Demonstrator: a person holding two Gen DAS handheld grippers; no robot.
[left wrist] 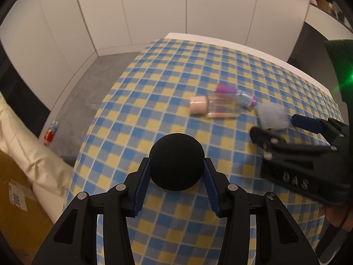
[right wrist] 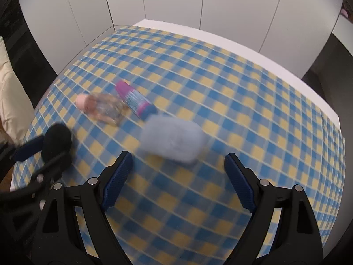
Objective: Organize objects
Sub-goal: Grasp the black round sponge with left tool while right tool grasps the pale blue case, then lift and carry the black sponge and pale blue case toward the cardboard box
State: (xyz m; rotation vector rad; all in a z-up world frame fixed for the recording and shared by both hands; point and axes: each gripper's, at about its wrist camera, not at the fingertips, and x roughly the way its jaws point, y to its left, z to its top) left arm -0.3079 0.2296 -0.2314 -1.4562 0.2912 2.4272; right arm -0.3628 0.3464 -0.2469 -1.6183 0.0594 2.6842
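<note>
My left gripper (left wrist: 176,165) is shut on a black foam ball (left wrist: 176,161), held over the checkered tablecloth (left wrist: 154,70); the ball also shows in the right wrist view (right wrist: 57,141). A clear bottle with a pink cap (left wrist: 211,106) lies on its side mid-table, also in the right wrist view (right wrist: 101,108). A purple-capped tube (left wrist: 238,95) lies beside it, also in the right wrist view (right wrist: 134,99). A grey-blue pouch (right wrist: 173,139) lies just ahead of my open, empty right gripper (right wrist: 178,162). In the left wrist view the right gripper (left wrist: 272,124) is at the pouch (left wrist: 272,115).
The white table edge (right wrist: 242,42) runs along the far side beyond the cloth. White cabinet doors stand behind. A cream cushion (left wrist: 26,145) and a cardboard box (left wrist: 15,198) sit left of the table; a small red bottle (left wrist: 50,132) lies on the floor.
</note>
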